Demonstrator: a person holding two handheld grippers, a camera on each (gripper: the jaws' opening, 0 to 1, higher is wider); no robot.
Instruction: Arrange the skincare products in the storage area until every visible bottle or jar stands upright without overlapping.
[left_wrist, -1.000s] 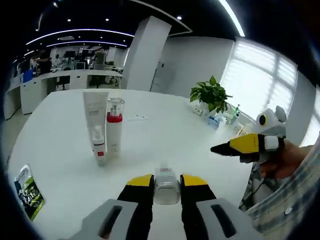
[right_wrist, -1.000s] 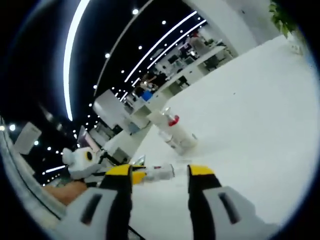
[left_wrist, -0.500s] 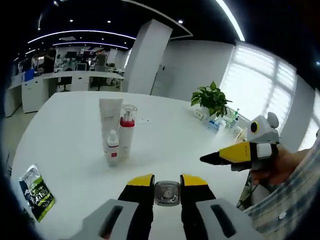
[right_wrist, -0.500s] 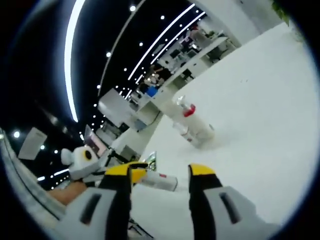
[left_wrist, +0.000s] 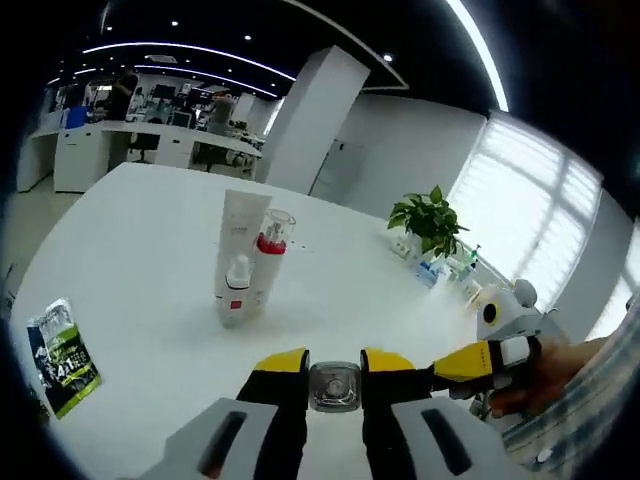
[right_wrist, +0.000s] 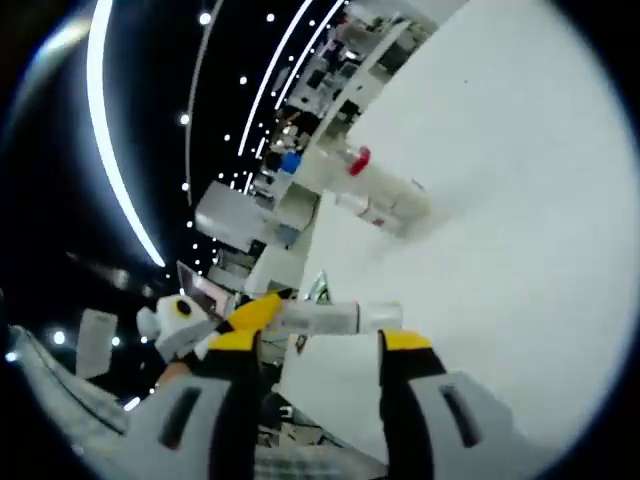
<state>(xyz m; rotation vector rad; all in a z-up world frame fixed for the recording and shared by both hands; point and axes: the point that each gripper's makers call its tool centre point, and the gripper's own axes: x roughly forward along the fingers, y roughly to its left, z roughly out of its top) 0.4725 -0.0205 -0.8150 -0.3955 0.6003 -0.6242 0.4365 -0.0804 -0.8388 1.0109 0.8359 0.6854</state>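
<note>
**Colleague:** What have you got in the left gripper (left_wrist: 335, 372) right now?

**Me:** In the left gripper view its jaws are closed on a small bottle (left_wrist: 335, 386), bottom centre of the frame. I see it end-on, a round silver face pointing at the camera, so I judge it is held lying along the jaws, ready to be tipped up and stood on the worktop (left_wrist: 150, 260).

**Colleague:** And the right one?

**Me:** The right gripper (right_wrist: 312, 352) sits low in its own view, jaws apart, nothing between them. Beyond the tips I see the left gripper coming in from the left with the bottle sticking out sideways. I read the right as standing by to steady or take over.

**Colleague:** Where is the rest of the set?

**Me:** Centre-left of the left gripper view: a white tube (left_wrist: 240, 235), a clear bottle with a red collar (left_wrist: 268, 258) and a small white bottle with a red band (left_wrist: 235, 295), all upright and tightly grouped, so that looks like the spot to join. A green-and-black packet (left_wrist: 62, 357) lies flat at lower left.

**Colleague:** Any labels readable?

**Me:** No. The print is too small, on the products and the packet alike.
</note>
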